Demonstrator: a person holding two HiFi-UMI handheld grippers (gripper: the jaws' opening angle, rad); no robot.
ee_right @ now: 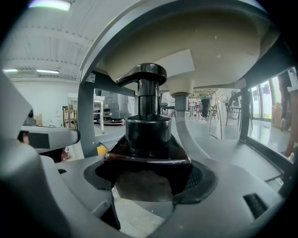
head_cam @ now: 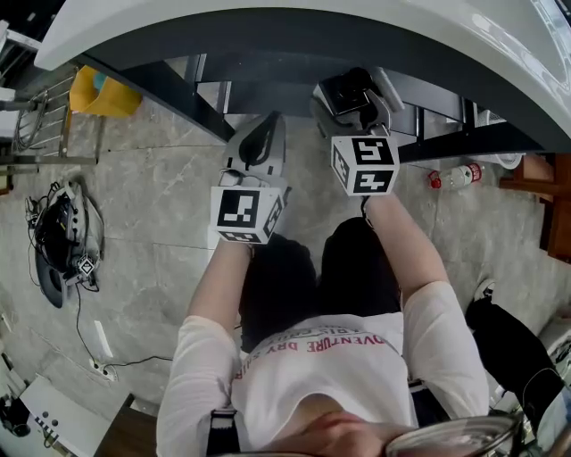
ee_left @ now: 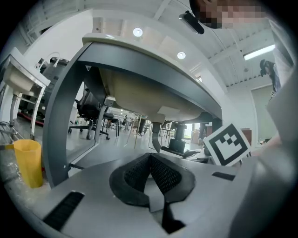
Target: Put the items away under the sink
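Observation:
My right gripper (head_cam: 351, 92) is shut on a dark pump bottle (ee_right: 149, 128), held upright with its black pump head (ee_right: 146, 74) just below the sink's pale underside (ee_right: 200, 32). The drain pipe (ee_right: 179, 109) drops right behind the bottle. My left gripper (head_cam: 265, 132) is shut with nothing in it; its ribbed pads (ee_left: 160, 173) meet in the left gripper view. It points under the white sink (head_cam: 268, 20) beside the right one. The sink rests on a dark grey frame (ee_left: 63, 116).
A yellow bin (head_cam: 103, 91) stands on the floor at the sink's left. A clear bottle with a red cap (head_cam: 455, 176) lies on the tiles at the right, near wooden furniture (head_cam: 546, 201). A black device with cables (head_cam: 62, 236) sits far left.

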